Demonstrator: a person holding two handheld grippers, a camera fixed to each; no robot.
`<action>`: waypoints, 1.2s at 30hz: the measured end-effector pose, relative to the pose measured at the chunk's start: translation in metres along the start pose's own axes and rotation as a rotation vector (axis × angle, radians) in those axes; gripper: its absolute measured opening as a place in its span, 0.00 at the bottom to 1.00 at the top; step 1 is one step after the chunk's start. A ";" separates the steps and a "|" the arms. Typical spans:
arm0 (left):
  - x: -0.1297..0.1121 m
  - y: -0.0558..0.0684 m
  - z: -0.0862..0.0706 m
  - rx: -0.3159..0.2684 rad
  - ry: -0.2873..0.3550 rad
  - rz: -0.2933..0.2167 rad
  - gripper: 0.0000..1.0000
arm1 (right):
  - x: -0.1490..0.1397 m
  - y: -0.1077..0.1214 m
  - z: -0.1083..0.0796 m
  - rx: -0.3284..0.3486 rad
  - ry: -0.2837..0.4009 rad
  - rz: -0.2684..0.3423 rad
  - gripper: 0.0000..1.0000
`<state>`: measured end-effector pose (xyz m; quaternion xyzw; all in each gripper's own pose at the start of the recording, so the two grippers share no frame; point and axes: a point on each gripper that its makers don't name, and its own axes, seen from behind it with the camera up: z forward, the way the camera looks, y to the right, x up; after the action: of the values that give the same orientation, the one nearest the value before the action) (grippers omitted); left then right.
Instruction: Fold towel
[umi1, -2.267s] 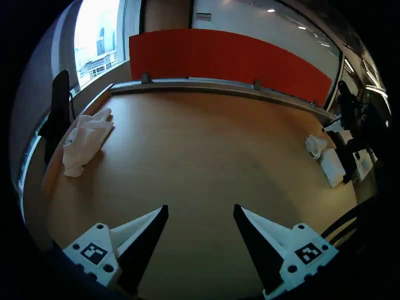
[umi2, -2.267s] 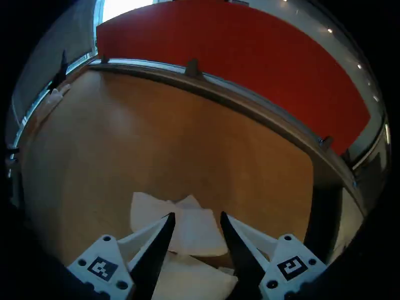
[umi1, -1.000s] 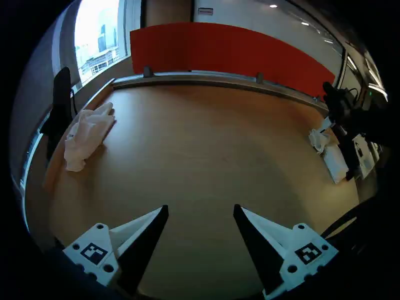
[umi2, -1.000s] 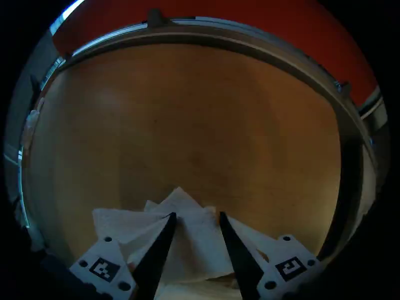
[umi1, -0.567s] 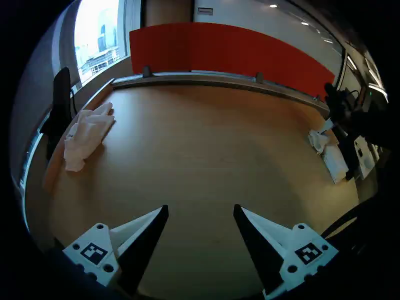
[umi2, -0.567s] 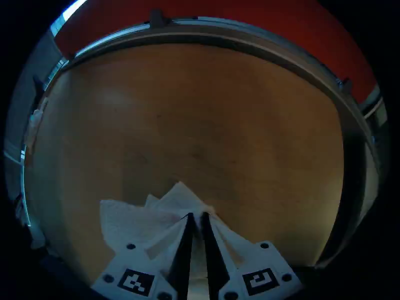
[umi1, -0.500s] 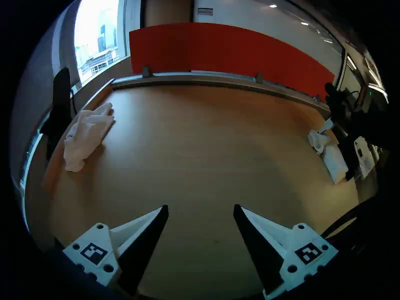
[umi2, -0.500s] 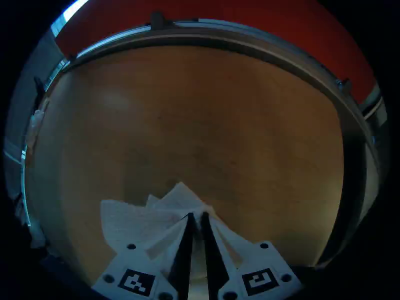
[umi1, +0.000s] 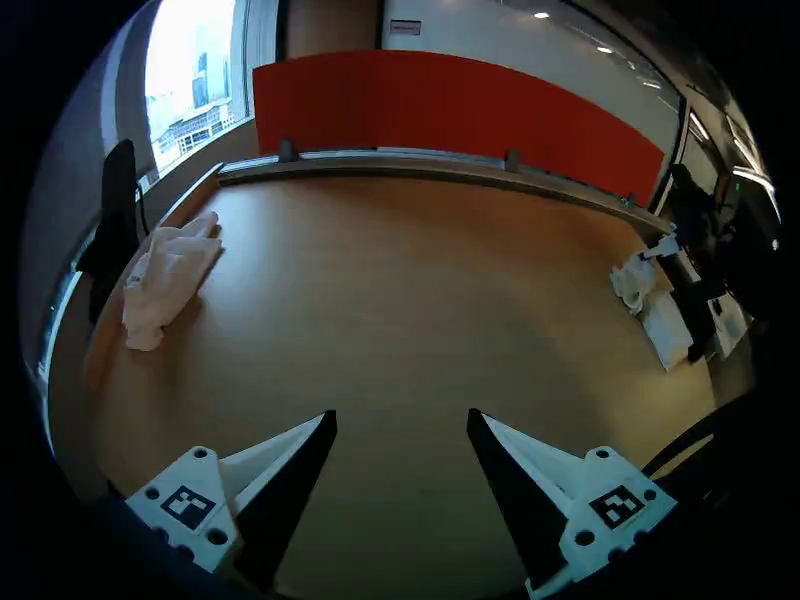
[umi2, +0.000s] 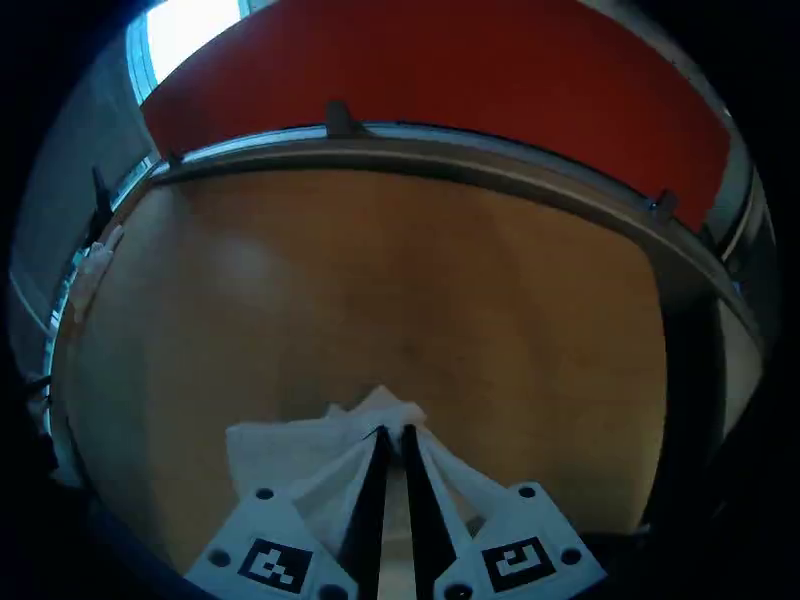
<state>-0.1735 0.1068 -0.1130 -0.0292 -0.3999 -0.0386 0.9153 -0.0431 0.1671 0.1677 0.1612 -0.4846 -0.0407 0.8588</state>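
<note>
The right tool (umi2: 391, 432) is pinched almost closed. Its two fingers press on a raised peak of the white towel (umi2: 280, 450), with only a thin slit between them. The cloth bunches upward at the tips and spreads flat to the left of the fingers. This suggests the grip is on an edge or corner, so that it can be lifted and carried over the rest for a fold. The towel lies on the near part of the desk (umi2: 400, 280), and the bare wood ahead of it leaves room to lay the cloth out.

The left tool (umi1: 400, 418) is spread wide and grips nothing. It hangs above bare desk, probably placed to take a second corner or to pin the cloth down.

In the left gripper view a crumpled cloth (umi1: 165, 278) lies at the desk's far left edge. More white cloth (umi1: 660, 325) sits at the right edge beside dark shapes I cannot make out. A red partition (umi1: 450, 105) closes the back of the desk, with a window (umi1: 190, 75) beside it.
</note>
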 end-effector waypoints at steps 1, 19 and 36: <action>0.001 0.001 0.000 -0.002 0.003 0.002 0.97 | 0.002 0.000 -0.005 0.001 0.018 0.000 0.12; 0.009 0.008 -0.010 -0.027 0.045 0.024 0.97 | 0.030 -0.005 -0.079 -0.018 0.285 -0.034 0.09; 0.013 0.007 -0.022 -0.028 0.073 0.036 0.97 | 0.055 0.001 -0.116 -0.040 0.365 -0.077 0.09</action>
<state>-0.1478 0.1112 -0.1186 -0.0479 -0.3649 -0.0286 0.9294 0.0833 0.1833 0.1575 0.1671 -0.3134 -0.0532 0.9333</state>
